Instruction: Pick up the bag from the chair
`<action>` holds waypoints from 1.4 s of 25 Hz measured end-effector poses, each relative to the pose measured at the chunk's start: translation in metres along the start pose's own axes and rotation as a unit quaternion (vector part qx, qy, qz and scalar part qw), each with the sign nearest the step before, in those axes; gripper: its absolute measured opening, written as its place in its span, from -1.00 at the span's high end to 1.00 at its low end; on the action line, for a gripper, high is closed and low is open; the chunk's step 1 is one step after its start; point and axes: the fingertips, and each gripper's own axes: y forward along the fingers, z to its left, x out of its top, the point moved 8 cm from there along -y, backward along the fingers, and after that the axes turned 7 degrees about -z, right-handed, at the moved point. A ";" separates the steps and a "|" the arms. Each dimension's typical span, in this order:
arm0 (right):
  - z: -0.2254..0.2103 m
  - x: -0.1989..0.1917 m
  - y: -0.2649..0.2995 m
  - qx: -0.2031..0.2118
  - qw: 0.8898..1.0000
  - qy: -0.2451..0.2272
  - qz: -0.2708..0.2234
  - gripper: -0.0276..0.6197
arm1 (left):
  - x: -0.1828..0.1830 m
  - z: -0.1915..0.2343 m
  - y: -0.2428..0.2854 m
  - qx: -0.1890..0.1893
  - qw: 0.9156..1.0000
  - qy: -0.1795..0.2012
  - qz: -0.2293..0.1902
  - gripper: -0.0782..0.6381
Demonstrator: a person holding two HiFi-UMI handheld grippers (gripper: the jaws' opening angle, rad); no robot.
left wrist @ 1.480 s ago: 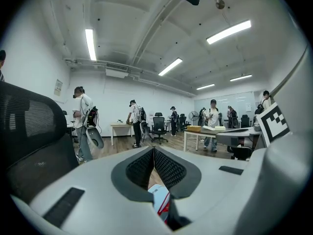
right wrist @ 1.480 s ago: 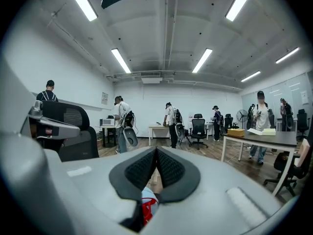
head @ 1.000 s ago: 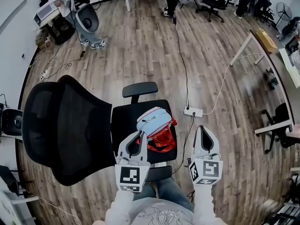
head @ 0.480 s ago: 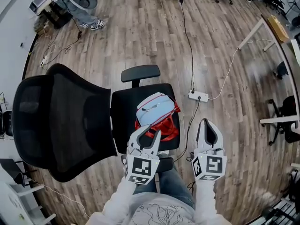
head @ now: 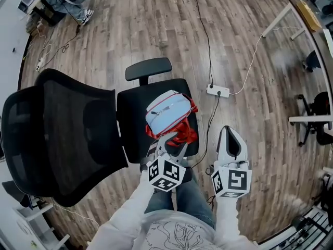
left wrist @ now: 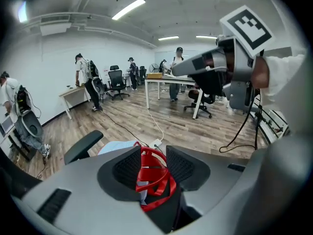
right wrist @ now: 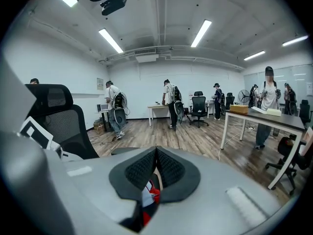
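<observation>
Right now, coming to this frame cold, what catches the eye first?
A pale blue bag with red handles lies on the seat of a black chair, mid-frame in the head view. The left gripper has its jaws apart around those handles. The right gripper hangs shut to the chair's right, over the wood floor.

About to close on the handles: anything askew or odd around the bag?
Nothing spilled or damaged. The bag lies on the chair seat with its red handles bunched in tangled loops between the open jaws of the left gripper. A power strip lies on the floor beside the seat.
</observation>
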 end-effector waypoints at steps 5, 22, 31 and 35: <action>0.001 -0.011 0.003 -0.003 1.000 0.004 0.011 0.88 | -0.015 -0.007 0.023 -0.035 0.999 0.013 0.036 0.29; -0.001 -0.044 -0.005 -0.014 0.999 0.017 0.043 0.88 | -0.044 -0.026 0.067 -0.049 0.980 0.089 0.170 0.26; -0.010 -0.051 -0.012 -0.029 0.998 0.022 0.051 0.88 | -0.051 -0.032 0.080 -0.066 0.975 0.087 0.191 0.33; -0.012 -0.055 -0.014 -0.031 0.998 0.025 0.055 0.88 | -0.051 -0.032 0.082 -0.065 0.974 0.099 0.190 0.62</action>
